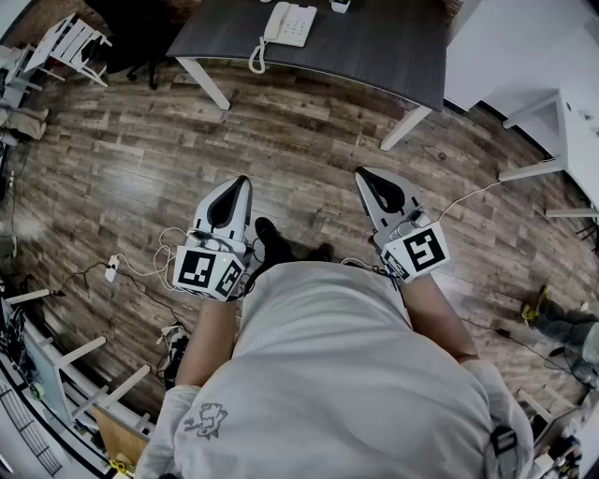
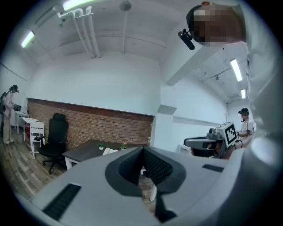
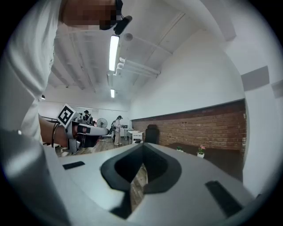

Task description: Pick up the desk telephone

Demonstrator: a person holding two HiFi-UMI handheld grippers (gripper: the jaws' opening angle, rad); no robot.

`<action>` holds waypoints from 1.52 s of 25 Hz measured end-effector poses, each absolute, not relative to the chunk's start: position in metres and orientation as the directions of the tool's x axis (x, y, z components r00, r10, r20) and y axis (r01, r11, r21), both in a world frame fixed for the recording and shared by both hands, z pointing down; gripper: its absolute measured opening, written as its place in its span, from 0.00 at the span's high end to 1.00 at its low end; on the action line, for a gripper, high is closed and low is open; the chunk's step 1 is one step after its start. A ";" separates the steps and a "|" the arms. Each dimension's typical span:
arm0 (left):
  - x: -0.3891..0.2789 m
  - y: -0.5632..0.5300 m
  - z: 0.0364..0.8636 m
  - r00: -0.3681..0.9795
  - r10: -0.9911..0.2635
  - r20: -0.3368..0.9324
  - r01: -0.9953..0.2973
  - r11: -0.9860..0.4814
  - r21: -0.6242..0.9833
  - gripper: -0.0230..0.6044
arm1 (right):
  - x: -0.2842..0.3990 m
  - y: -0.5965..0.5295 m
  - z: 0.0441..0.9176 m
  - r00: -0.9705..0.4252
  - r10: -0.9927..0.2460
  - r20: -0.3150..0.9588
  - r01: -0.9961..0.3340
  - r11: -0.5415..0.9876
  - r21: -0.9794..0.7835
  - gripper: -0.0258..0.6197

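Dark desk (image 1: 374, 47), one white telephone (image 1: 290, 23).

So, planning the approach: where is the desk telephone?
In the head view the desk telephone sits top centre on the dark desk, near its left end, its coiled cord at the near edge.

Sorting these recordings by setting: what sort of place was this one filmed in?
Most likely an office or lab workspace: a dark grey desk carries a white corded desk telephone, a black swivel office chair stands by a red brick wall, and there is wood-plank flooring underfoot.
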State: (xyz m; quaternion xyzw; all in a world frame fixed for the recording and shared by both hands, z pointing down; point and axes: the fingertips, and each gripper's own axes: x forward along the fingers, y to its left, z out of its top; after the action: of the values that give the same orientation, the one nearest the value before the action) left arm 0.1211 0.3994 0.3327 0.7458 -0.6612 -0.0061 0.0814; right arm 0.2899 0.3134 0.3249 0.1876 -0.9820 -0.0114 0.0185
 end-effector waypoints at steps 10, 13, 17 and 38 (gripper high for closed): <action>0.118 0.395 0.333 0.126 -0.987 0.098 -0.986 -0.113 0.123 0.95 | 0.285 0.308 0.327 -0.930 -0.367 0.036 -0.366 0.930 0.026 0.95; 0.115 0.394 0.334 0.130 -0.987 0.099 -0.984 -0.117 0.132 0.95 | 0.281 0.307 0.327 -0.929 -0.369 0.037 -0.368 0.929 0.030 0.95; 0.107 0.389 0.335 0.147 -0.985 0.094 -0.982 -0.134 0.131 0.95 | 0.272 0.305 0.328 -0.926 -0.376 0.044 -0.375 0.927 0.034 0.95; -0.019 0.317 0.347 0.351 -0.930 0.112 -0.926 -0.326 0.191 0.50 | 0.121 0.256 0.332 -0.922 -0.379 0.077 -0.380 0.925 0.001 0.68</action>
State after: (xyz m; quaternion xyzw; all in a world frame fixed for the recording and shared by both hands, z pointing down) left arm -0.0189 0.3174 0.3474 0.8143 -0.5697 -0.0090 0.1109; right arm 0.1206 0.2559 0.3323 0.1938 -0.9803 0.0072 0.0377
